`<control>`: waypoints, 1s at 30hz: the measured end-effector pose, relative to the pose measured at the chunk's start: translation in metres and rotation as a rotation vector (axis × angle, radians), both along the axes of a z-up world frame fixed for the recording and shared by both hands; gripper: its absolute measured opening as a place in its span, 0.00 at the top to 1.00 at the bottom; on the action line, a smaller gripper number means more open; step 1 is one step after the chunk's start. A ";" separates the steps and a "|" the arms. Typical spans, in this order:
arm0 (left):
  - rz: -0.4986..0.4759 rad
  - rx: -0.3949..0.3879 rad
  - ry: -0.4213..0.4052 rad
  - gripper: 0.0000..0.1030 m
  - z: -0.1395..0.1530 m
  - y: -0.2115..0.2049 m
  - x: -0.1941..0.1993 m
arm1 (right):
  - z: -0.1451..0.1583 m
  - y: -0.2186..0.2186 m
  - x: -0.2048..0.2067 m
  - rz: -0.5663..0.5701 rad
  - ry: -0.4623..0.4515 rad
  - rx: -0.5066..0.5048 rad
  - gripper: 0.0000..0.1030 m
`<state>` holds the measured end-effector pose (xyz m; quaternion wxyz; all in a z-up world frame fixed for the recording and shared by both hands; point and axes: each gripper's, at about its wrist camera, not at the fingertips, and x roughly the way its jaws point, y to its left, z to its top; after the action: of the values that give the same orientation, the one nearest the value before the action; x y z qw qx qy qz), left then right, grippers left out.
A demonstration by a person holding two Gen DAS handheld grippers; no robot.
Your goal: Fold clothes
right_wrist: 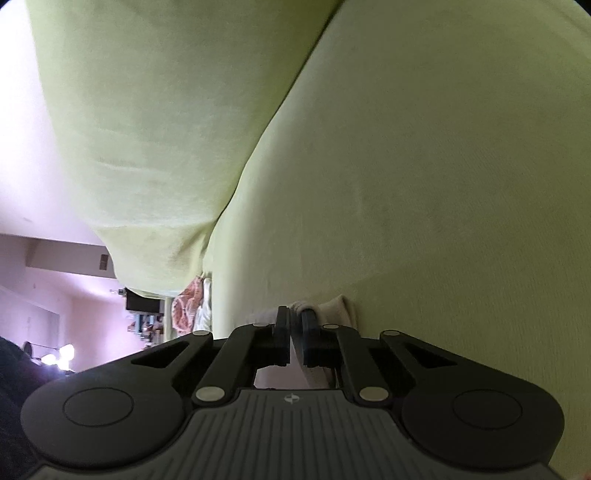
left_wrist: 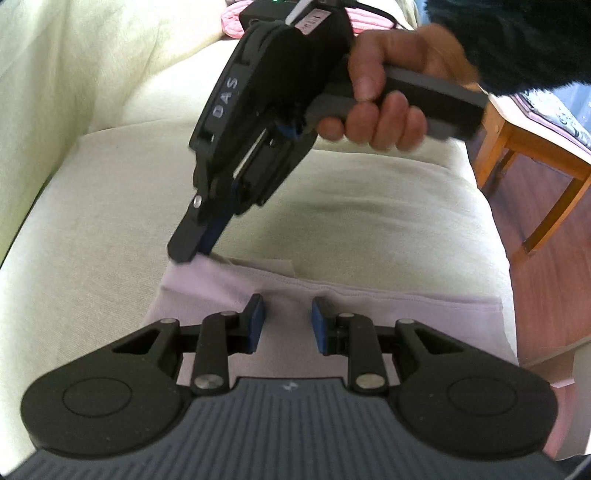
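Observation:
A pale lilac garment (left_wrist: pixel 295 288) lies flat on the cream sofa seat (left_wrist: pixel 110 229). My left gripper (left_wrist: pixel 287 321) is open just above its near middle, holding nothing. My right gripper (left_wrist: pixel 192 254), held by a hand, points down at the garment's far left corner, its jaws closed on the fabric edge. In the right wrist view the right gripper (right_wrist: pixel 294 325) is shut on a fold of the pale cloth (right_wrist: pixel 332 310) against the sofa cushion.
The sofa backrest (left_wrist: pixel 66 62) rises at the left. A pink knitted item (left_wrist: pixel 236 22) lies at the back. A wooden stool (left_wrist: pixel 535 177) stands on the wood floor right of the sofa.

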<state>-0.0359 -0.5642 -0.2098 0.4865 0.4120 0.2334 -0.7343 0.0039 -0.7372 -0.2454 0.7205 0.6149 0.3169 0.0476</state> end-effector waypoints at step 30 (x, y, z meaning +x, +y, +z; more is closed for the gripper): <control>0.020 -0.008 -0.034 0.77 0.003 -0.020 0.037 | 0.024 0.063 0.014 -0.117 0.094 -0.149 0.82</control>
<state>0.0012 -0.5841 -0.2073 0.4993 0.4202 0.2262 -0.7232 0.0182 -0.6743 -0.2210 0.7501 0.5786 0.3168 -0.0471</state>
